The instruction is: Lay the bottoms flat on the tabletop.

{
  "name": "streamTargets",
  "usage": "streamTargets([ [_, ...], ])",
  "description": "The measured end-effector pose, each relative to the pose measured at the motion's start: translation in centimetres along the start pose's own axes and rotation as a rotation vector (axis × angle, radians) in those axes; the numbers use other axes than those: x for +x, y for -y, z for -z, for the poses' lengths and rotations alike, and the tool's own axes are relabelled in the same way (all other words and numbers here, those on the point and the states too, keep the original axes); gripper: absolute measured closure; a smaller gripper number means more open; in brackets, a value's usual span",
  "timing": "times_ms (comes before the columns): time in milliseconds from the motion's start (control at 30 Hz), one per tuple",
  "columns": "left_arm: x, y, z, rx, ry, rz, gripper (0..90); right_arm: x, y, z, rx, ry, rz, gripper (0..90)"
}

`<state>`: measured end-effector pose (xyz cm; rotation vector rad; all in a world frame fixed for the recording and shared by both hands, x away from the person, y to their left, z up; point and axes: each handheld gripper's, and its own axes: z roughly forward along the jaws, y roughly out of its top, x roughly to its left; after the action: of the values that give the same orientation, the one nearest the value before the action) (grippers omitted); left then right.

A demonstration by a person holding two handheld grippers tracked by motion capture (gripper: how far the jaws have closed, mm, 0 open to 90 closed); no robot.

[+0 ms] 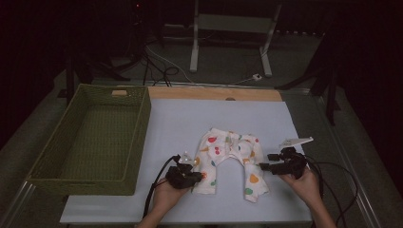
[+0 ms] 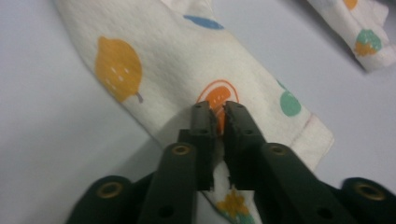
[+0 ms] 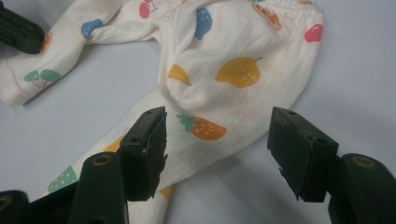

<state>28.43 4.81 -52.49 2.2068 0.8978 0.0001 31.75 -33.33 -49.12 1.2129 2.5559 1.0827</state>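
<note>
Left gripper [image 1: 196,177] is clenched on the near left leg of the baby trousers [image 1: 231,159], which lie flat on the counter [image 1: 180,118]. Right gripper [image 1: 266,166], just right of the trousers, stands released over their other leg. Beyond, left of the trousers, sits a green basket [image 1: 138,137].
</note>
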Motion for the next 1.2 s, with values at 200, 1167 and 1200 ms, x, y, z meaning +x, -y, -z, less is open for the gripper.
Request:
streamTargets([
  [200,0.1,-0.1,0.4,0.002,-0.013,-0.011,90.0,0.3,-0.2,-0.3,0.011,-0.005,0.014,38.1],
  [1167,-2.4,1.0,1.1,0.035,-0.008,-0.118,87.6,0.4,-0.6,-0.5,0.037,-0.003,0.024,36.5],
  [1200,-2.4,0.9,1.3,0.027,-0.007,-0.117,88.3,0.4,-0.7,-0.6,0.034,-0.007,0.025,36.6],
])
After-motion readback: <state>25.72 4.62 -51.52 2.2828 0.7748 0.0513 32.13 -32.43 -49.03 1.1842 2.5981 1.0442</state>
